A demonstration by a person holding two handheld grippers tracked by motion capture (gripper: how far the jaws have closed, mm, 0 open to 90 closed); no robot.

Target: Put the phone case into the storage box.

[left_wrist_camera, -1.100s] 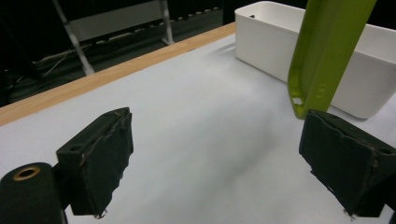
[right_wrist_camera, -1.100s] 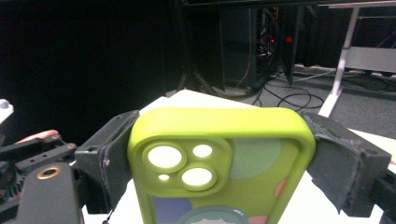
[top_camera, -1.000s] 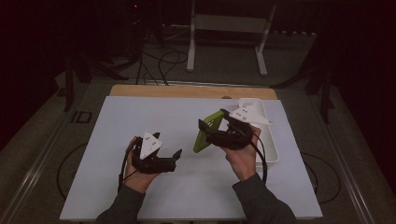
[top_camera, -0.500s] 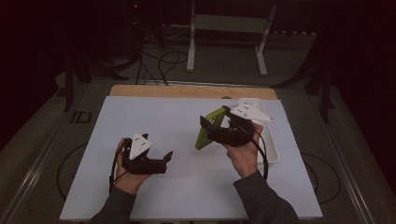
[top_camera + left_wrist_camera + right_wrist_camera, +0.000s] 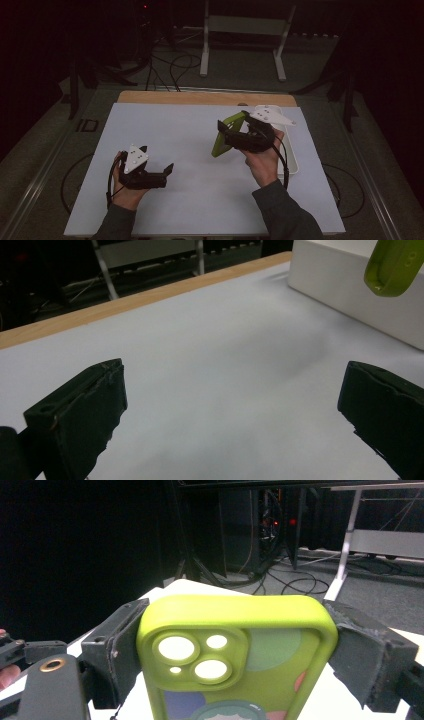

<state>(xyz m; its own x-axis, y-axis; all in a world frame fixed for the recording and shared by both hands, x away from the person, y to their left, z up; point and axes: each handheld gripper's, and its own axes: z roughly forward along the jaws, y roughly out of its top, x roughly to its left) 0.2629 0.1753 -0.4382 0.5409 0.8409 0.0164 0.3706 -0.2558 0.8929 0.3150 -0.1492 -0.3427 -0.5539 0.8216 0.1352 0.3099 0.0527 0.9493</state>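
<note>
A lime-green phone case (image 5: 220, 143) stands tilted above the white mat, and my right gripper (image 5: 231, 127) is shut on its two long edges. In the right gripper view the case (image 5: 270, 655) faces me with its camera cut-outs up, squeezed between both pads (image 5: 367, 655) of the right gripper (image 5: 235, 612). My left gripper (image 5: 157, 161) hovers low over the mat at the near left, apart from the case. Its jaws have just been opening, and in its own view the left gripper (image 5: 235, 370) stands wide with nothing between them. The case's end (image 5: 395, 265) hangs at the top right there.
A white tray (image 5: 292, 162) lies along the mat's right side, behind my right hand; its wall (image 5: 340, 280) shows in the left gripper view. The white mat (image 5: 175, 130) covers the table, with a wooden strip (image 5: 200, 97) at the far edge. Stands and cables sit on the floor beyond.
My left gripper has drawn back to the left and toward the near edge, away from the phone case. The right gripper has stayed in place with the case in it.
</note>
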